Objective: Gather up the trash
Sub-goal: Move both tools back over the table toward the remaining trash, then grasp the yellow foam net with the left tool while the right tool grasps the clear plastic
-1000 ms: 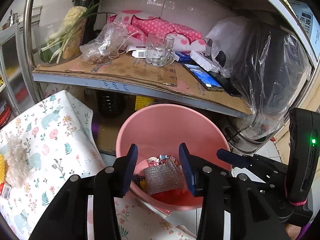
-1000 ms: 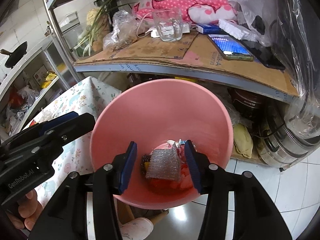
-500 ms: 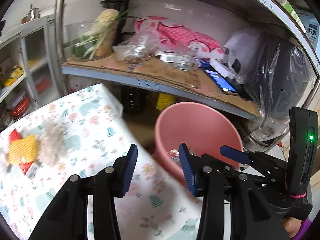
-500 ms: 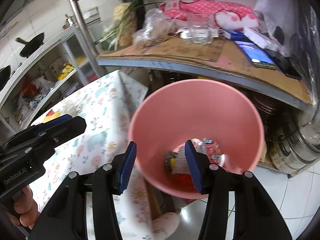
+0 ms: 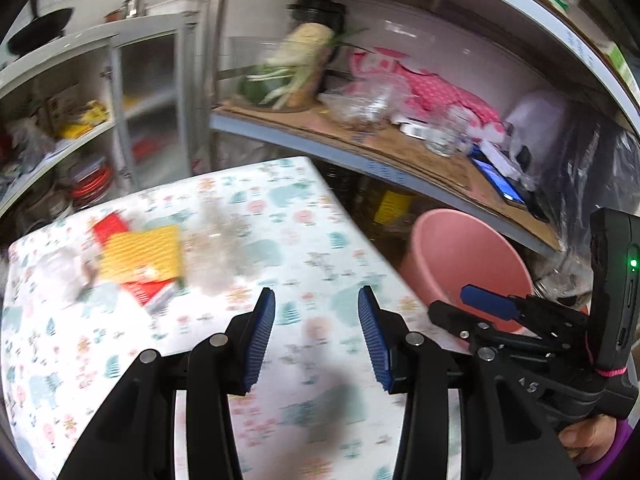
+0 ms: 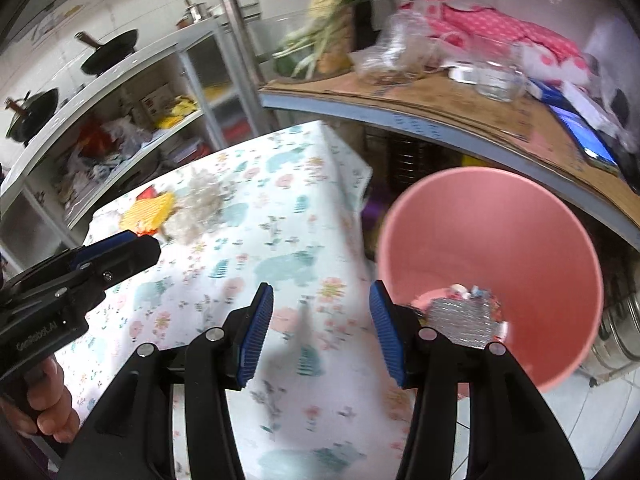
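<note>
Now the left wrist view has swung off the pink bin [image 5: 460,256], at three o'clock, onto the table [image 5: 320,240]; the left gripper [image 5: 316,336] gapes empty. At ten o'clock three scraps wait: yellow packet [image 5: 140,254], red wrapper [image 5: 144,290], clear plastic wad [image 5: 224,248]. Right wrist view: the right gripper [image 6: 320,334] is likewise parted and empty, with one bin holding dropped trash [image 6: 460,316] at three o'clock.

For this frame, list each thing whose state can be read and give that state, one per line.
left gripper: open, empty, above the tablecloth
right gripper: open, empty, at the table edge
pink bin: upright beside the table, trash in its bottom
silver wrapper: lying in the bin
yellow pack: lying flat on the table
clear crumpled plastic: on the table beside the yellow pack
phone: on the shelf, screen lit
</note>
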The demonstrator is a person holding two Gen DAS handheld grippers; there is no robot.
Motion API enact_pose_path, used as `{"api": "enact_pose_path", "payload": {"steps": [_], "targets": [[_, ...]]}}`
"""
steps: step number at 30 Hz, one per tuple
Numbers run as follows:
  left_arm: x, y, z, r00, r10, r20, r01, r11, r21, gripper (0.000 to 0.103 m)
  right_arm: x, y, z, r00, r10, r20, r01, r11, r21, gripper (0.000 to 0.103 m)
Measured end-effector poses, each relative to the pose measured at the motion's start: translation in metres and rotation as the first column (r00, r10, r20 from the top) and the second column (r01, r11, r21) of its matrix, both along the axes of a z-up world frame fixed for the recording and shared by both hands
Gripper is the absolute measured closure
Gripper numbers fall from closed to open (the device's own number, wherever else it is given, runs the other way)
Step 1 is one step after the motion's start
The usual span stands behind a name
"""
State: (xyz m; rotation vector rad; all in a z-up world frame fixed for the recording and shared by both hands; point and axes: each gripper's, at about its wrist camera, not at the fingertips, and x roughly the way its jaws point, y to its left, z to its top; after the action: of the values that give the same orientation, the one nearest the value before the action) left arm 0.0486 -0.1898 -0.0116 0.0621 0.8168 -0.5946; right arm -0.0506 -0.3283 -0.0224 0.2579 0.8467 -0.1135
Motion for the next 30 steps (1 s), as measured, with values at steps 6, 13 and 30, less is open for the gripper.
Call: {"api": "enact_pose_path", "payload": {"steps": [6, 13, 30], "targets": [[0.02, 0.051, -0.005, 0.994, 0.105, -0.014, -0.105, 0.994, -0.008, 0.061, 0.026, 0.029, -0.002, 0.997, 0.081, 0.001, -0.081, 0.997, 0.004, 0.052], [0.048, 0.1, -0.015, 0.975, 0.22, -0.037, -0.221, 0.975, -0.015, 0.061, 0.06, 0.057, -0.004, 0.987, 0.159, -0.007, -0.159, 0.987, 0.007, 0.052], [0.112, 0.105, -0.046, 0.955, 0.289, -0.072, -0.289, 0.957, 0.005, 0.061, 0.126, 0.081, -0.009, 0.975, 0.221, 0.001, -0.221, 0.975, 0.0, 0.052]]}}
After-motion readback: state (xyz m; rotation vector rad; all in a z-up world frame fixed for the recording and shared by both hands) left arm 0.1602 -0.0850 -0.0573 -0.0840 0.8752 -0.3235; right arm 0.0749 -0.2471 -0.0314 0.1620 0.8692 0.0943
